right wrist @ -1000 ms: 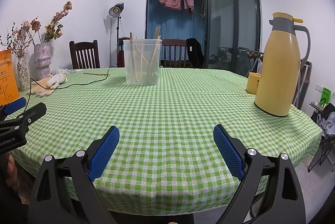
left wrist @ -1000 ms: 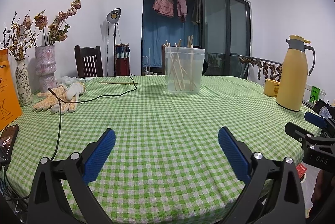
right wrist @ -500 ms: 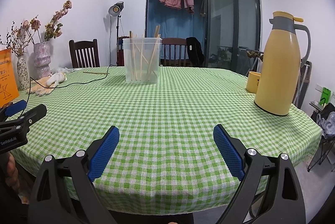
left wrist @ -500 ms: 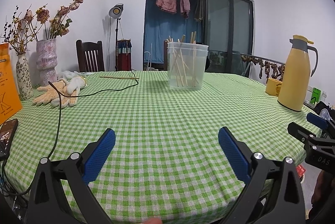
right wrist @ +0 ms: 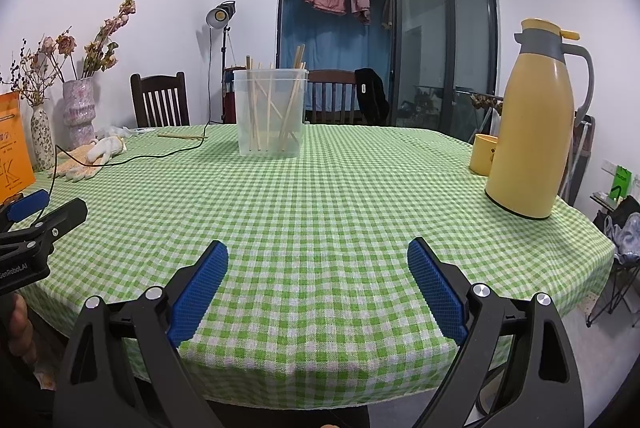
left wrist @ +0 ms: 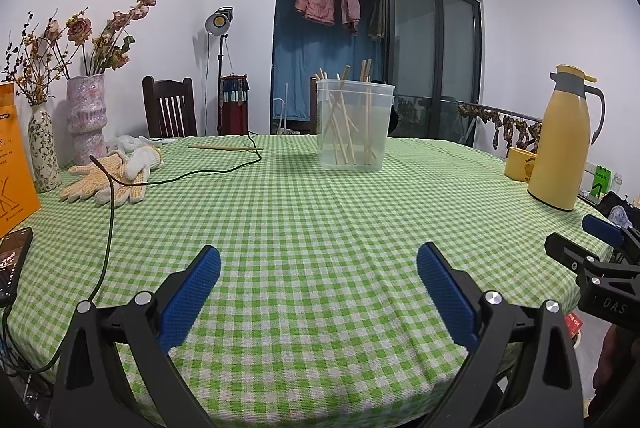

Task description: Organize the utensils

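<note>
Nearly finished, by the look of it. Most chopsticks (left wrist: pixel 343 126) already standing in the clear plastic container (left wrist: pixel 354 124) toward the far middle of the surface (left wrist: pixel 320 228), leaning at mixed angles against its walls, tips above the rim. Exact count hard to read through the cloudy plastic.

One stray chopstick (left wrist: pixel 225 147) left out, lying flat on the green checked cloth well to the left of the container, near the far edge, just beside the black cable (left wrist: pixel 172 180) that loops past the work gloves (left wrist: pixel 108 176). Seen from the right wrist too: chopstick (right wrist: pixel 180 136) flat, container (right wrist: pixel 270 112) upright. Possibly two sticks lying together there; too small to tell.

Left hand-held gripper (left wrist: pixel 318 274) released, blue pads spread wide, nothing between them, hovering low over the near edge of the surface. Right hand-held gripper (right wrist: pixel 318 266) likewise released and empty, also at the near edge, well apart from both the container and the stray stick.

Remaining, judged from this layout: reaching across to the far left, pinching the stray stick without snagging the cable, and dropping it into the container. Yellow thermos (right wrist: pixel 534 124) and mug (right wrist: pixel 482 154) off to the right, clear of that route.
</note>
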Motion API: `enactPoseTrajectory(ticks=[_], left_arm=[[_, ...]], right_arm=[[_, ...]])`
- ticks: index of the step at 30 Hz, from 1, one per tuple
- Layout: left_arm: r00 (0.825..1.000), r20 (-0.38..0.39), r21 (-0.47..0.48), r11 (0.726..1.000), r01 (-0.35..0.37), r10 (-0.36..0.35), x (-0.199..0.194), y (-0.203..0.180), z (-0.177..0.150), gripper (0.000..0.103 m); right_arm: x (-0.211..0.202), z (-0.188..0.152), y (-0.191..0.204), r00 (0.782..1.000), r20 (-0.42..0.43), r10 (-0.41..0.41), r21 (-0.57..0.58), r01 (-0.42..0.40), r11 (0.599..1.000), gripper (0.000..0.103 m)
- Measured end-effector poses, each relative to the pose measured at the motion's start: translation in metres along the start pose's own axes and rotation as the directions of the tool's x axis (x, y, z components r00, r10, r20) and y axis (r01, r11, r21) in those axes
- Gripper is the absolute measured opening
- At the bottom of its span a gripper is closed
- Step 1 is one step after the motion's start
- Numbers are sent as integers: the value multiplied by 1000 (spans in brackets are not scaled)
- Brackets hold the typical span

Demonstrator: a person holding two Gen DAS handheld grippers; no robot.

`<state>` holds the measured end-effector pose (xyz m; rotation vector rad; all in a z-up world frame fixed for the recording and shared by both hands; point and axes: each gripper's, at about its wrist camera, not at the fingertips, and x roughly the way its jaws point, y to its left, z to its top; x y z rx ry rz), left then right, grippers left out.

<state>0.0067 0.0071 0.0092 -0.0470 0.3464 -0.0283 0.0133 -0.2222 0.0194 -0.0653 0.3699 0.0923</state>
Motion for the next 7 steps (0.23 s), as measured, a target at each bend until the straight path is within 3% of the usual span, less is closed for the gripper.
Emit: enactPoseTrajectory(ticks=[7], left_arm=[[1000, 5, -27, 999, -26, 26, 24, 2, 20, 95]], right_arm=[[14, 3, 2, 1000, 8, -15, 0, 15, 1000, 88]])
